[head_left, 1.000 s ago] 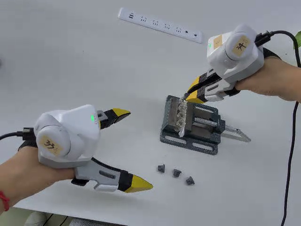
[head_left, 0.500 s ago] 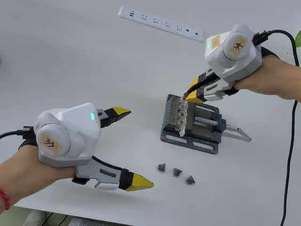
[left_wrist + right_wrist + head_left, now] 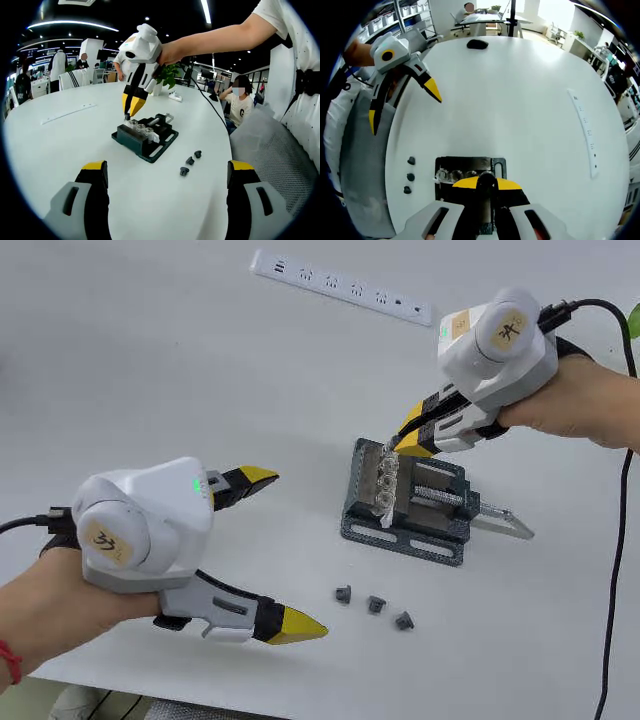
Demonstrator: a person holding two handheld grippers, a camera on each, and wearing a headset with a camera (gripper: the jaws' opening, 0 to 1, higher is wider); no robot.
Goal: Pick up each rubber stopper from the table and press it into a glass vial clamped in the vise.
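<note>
A dark vise (image 3: 405,502) stands on the white table and clamps a row of glass vials (image 3: 385,480). My right gripper (image 3: 396,447) is shut on a dark rubber stopper (image 3: 486,178), tips down at the far vial of the row. Three loose stoppers (image 3: 376,605) lie in front of the vise. My left gripper (image 3: 280,550) hovers wide open at the lower left, holding nothing. In the left gripper view the right gripper (image 3: 132,106) points down onto the vise (image 3: 145,136), with the stoppers (image 3: 190,160) to its right. The right gripper view shows the vials (image 3: 448,175) just left of its yellow tips.
A white power strip (image 3: 340,287) lies at the far side of the table. The vise's handle (image 3: 505,525) sticks out to the right. A black cable (image 3: 622,540) runs down the right edge. People sit at desks in the background.
Hardly anything: the right hand has shifted a touch while its tips stay at the far vial. The left gripper holds still.
</note>
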